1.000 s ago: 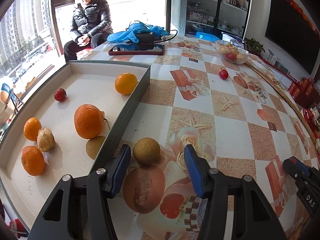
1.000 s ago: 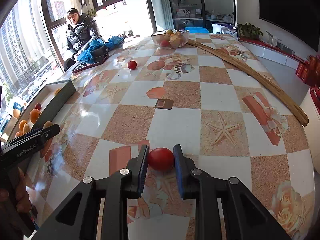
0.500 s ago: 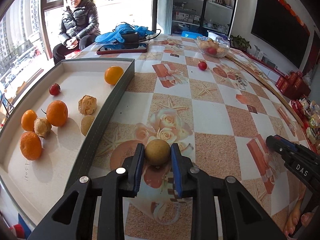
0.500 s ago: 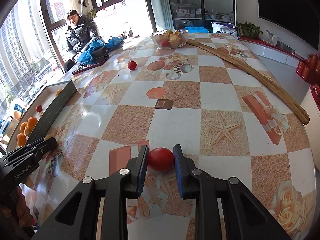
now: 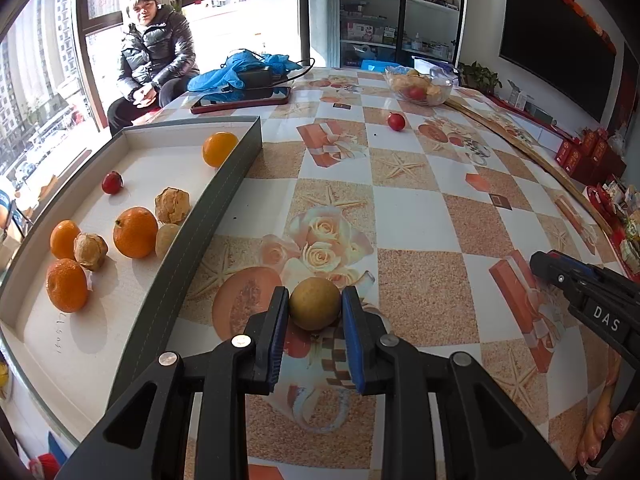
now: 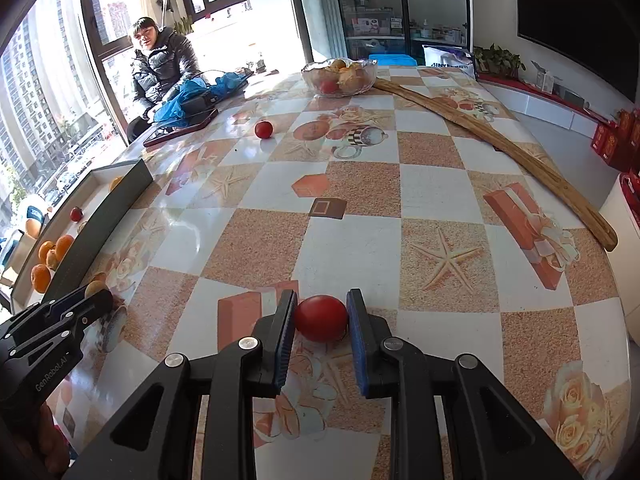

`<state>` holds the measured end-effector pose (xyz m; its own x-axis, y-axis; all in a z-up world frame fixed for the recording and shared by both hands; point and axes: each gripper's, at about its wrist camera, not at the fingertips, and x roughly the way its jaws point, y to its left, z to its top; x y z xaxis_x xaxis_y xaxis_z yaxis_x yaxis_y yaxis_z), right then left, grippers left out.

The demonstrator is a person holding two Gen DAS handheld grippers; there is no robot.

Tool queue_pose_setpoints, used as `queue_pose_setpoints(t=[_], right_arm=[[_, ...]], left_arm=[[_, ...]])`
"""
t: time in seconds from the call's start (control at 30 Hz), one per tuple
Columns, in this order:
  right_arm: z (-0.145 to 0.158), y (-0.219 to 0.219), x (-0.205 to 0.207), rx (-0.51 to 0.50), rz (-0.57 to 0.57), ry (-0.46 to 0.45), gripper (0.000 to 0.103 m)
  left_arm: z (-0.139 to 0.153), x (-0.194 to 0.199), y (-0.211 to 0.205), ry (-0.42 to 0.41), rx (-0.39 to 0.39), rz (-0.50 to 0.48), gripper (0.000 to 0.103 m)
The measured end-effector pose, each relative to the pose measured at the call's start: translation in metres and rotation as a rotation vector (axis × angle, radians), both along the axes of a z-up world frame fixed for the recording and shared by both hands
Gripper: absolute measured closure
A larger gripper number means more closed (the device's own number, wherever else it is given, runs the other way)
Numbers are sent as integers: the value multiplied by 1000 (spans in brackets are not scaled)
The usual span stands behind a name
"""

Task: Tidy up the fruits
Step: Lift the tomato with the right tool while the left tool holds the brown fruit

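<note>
My left gripper (image 5: 315, 309) is shut on a round yellow-brown fruit (image 5: 315, 303) and holds it over the table, right of the grey tray (image 5: 224, 196). The tray holds several oranges (image 5: 135, 232), brown fruits (image 5: 172, 205) and a small red fruit (image 5: 111, 182). My right gripper (image 6: 321, 319) is shut on a red fruit (image 6: 321, 318) near the table's front edge. Another small red fruit (image 5: 396, 121) lies loose on the table; it also shows in the right wrist view (image 6: 263, 129).
A glass bowl (image 6: 339, 76) of fruit stands at the far side. A long wooden stick (image 6: 500, 140) lies along the right edge. A tablet (image 5: 241, 99) and blue cloth (image 5: 244, 70) lie at the back. A person (image 5: 154, 52) sits by the window.
My left gripper has closed on the yellow-brown fruit and pulled back from the tray's side with it. The right gripper has stayed still, shut on the red fruit.
</note>
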<state>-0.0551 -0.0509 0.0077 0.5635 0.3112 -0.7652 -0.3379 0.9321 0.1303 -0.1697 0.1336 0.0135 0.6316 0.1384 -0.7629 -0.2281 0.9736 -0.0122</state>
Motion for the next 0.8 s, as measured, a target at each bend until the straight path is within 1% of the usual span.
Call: queue_pose_setpoints(t=[0.07, 0.17, 0.33, 0.53, 0.67, 0.8], right_arm=[[0, 0, 0, 0, 0, 0, 77], [0, 0, 0, -1, 0, 0, 77], [0, 1, 0, -10, 0, -2, 77], [0, 2, -1, -20, -1, -5, 77], [-1, 3, -1, -29, -1, -7, 77], [-1, 3, -1, -28, -1, -7, 77]], left_arm=[[-4, 1, 1, 16, -20, 0, 74], [-4, 0, -2, 8, 1, 0, 74], [-4, 0, -1, 10, -16, 3, 74], [-4, 0, -1, 9, -18, 2, 74], [-3, -2, 5, 1, -55, -1, 74], [-2, -4, 15, -13, -128, -1, 74]])
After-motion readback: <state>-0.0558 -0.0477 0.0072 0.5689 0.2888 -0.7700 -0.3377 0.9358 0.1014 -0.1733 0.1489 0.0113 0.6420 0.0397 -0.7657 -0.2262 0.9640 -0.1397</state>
